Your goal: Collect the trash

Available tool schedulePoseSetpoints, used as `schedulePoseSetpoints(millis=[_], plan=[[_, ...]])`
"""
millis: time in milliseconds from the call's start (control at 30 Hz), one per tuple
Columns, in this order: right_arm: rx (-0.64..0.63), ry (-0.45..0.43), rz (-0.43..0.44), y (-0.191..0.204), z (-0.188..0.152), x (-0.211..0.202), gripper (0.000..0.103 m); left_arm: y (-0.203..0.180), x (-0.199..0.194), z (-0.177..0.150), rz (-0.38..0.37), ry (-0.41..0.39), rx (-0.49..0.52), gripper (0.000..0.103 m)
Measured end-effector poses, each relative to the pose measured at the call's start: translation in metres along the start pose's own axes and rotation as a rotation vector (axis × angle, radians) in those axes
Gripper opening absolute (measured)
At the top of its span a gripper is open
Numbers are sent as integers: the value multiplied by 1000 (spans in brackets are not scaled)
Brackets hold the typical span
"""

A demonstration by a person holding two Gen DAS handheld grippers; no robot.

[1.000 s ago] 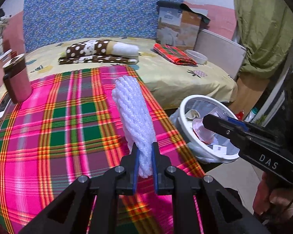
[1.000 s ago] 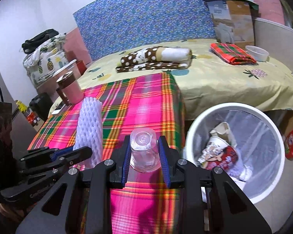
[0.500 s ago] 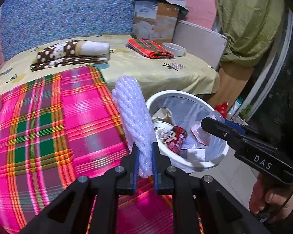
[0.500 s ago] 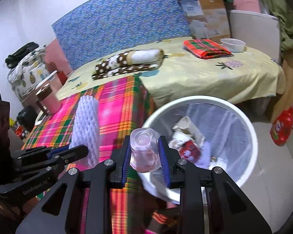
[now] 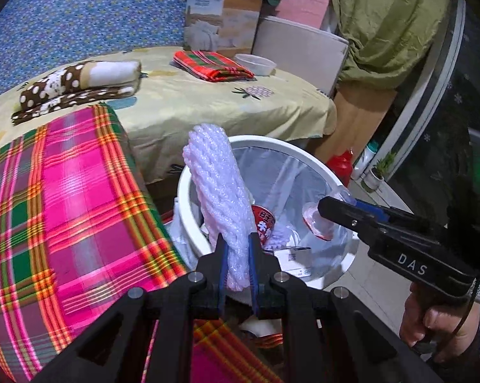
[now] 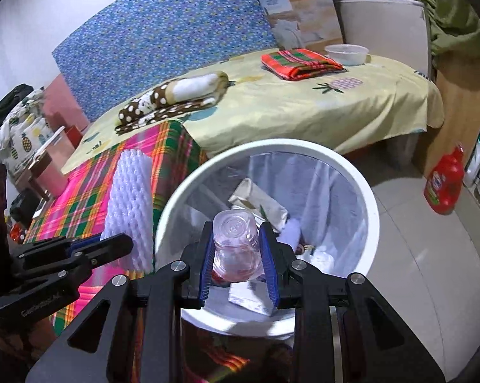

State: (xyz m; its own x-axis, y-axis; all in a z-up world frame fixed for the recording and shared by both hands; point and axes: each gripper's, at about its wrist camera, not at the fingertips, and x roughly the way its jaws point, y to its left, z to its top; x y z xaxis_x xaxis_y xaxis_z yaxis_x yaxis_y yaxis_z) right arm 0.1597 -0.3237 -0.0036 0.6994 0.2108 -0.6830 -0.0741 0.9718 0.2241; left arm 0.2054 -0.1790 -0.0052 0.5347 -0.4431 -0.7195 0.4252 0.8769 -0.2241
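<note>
1. Left wrist view: the left gripper (image 5: 236, 268) is seen with its jaws nearly closed, clamped on the lower end of a white foam net sleeve (image 5: 219, 198); the sleeve's bottom tip is hidden behind the jaws.
2. The sleeve is held upright at the near rim of the white trash bin (image 5: 307, 156), beside the edge of the plaid-covered surface (image 5: 64, 207).
3. The bin's contents are partly covered by the sleeve; a red printed cup (image 5: 265, 225) is only half seen, and its lettering cannot be read in full.
4. The right gripper (image 5: 327, 207) is cut off at the frame's right edge, and only part of the hand (image 5: 431, 322) holding it is seen.
5. In the right wrist view, the right gripper (image 6: 238, 255) is shown with jaws partly closed on a clear plastic cup (image 6: 235, 242), held bottom-forward over the bin's (image 6: 367, 191) opening.
6. A pinkish residue is seen inside the cup; what it is cannot be told.
7. The bin's near rim is hidden behind the gripper body, and the left gripper (image 6: 112, 245) is seen only from the side.
</note>
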Motion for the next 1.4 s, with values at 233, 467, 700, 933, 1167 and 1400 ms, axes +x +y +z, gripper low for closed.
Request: schedulePoseSetpoints(millis=[233,467,700,933,1167,1400], plan=[[24,39,-17,-14,-1,12,30,-10,19,5,-35,32,24,13],[27,72,-38,-20,-2,19,31,-12,31,8,-47,42,28,18],[18,69,-41,-21,-2,17,40,-13,27,8,-66,24,22,39],[8,48,-41,-16,0,10,41,-8,13,7,-61,-2,7,41],[-12,18,-35,-6,-1,-3,44,0,-4,-2,-37,-20,-13,41],[-40,-3,-11,12,-6,-16,47,5,-28,-12,-2,-55,-23,41]])
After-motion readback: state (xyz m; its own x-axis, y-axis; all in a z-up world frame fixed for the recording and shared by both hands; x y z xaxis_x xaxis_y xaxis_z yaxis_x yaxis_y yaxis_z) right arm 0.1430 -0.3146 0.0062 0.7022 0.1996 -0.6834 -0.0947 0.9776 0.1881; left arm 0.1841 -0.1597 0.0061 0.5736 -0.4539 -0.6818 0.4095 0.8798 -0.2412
